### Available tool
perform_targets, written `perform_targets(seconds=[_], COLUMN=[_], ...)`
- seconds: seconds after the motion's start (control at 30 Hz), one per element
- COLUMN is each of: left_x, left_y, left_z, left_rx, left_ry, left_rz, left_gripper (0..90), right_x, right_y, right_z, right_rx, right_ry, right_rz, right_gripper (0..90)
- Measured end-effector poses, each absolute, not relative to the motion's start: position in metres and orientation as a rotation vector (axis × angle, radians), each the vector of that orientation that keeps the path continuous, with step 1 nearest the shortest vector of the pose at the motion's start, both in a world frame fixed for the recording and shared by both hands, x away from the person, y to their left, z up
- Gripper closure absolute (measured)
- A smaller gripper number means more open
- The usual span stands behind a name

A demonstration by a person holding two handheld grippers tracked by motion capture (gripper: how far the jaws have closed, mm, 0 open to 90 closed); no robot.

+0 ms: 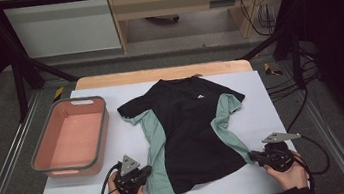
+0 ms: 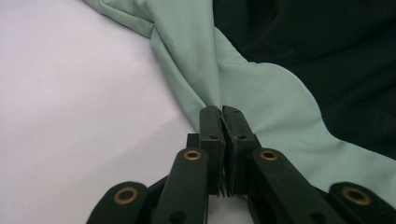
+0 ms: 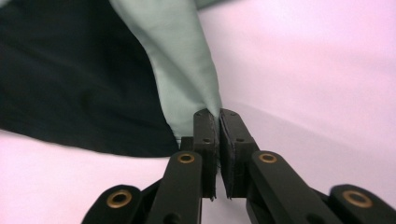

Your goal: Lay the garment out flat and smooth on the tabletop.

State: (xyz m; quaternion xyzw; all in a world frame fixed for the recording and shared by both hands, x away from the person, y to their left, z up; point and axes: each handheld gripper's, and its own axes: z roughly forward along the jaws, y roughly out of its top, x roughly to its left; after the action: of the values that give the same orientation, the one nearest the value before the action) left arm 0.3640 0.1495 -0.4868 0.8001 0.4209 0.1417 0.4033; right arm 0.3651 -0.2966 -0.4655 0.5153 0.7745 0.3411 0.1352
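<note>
A black T-shirt (image 1: 189, 130) with mint-green side panels lies flat on the white table cover, collar toward the far edge. My left gripper (image 1: 145, 171) is at the shirt's lower left hem, shut on the green side panel (image 2: 201, 60), which bunches into a fold between the jaws. My right gripper (image 1: 252, 155) is at the lower right hem, shut on the other green panel (image 3: 182, 60), whose cloth narrows into the jaw tips. A hand holds each gripper at the near table edge.
An empty pink bin (image 1: 72, 136) with a grey rim stands on the left of the table, beside the shirt's left sleeve. Black frame posts and cables (image 1: 299, 80) flank the table. Bare white cover (image 1: 256, 101) lies right of the shirt.
</note>
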Motion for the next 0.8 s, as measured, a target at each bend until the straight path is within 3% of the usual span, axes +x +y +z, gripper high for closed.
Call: perform_targets(seconds=[0.07, 0.27, 0.5, 0.6, 0.67, 0.73, 0.8], left_x=[0.364, 0.350, 0.327, 0.324, 0.323, 0.321, 0.321], left_y=[0.151, 0.154, 0.150, 0.149, 0.147, 0.143, 0.142], left_z=[-0.486, -0.484, -0.488, -0.488, -0.488, -0.487, -0.486], left_rx=[2.011, 1.949, 1.939, 1.937, 1.949, 1.973, 1.991], left_ry=[1.064, 1.107, 1.104, 1.112, 1.112, 1.105, 1.095], left_rz=[0.339, 0.265, 0.266, 0.276, 0.253, 0.281, 0.294], left_gripper=[84.6, 60.3, 54.6, 57.9, 67.4, 74.6, 84.6], right_x=[0.368, 0.363, 0.368, 0.371, 0.373, 0.375, 0.378], right_y=[-0.297, -0.283, -0.259, -0.269, -0.278, -0.281, -0.280], right_z=[-0.471, -0.458, -0.463, -0.469, -0.471, -0.474, -0.478], right_rx=[1.480, 1.303, 1.199, 1.247, 1.273, 1.290, 1.270], right_ry=[2.222, 2.191, 2.241, 2.193, 2.155, 2.160, 2.198], right_rz=[0.983, 1.124, 1.120, 1.079, 1.071, 1.095, 1.121], right_gripper=[78.0, 62.6, 45.3, 42.9, 43.8, 49.3, 61.5])
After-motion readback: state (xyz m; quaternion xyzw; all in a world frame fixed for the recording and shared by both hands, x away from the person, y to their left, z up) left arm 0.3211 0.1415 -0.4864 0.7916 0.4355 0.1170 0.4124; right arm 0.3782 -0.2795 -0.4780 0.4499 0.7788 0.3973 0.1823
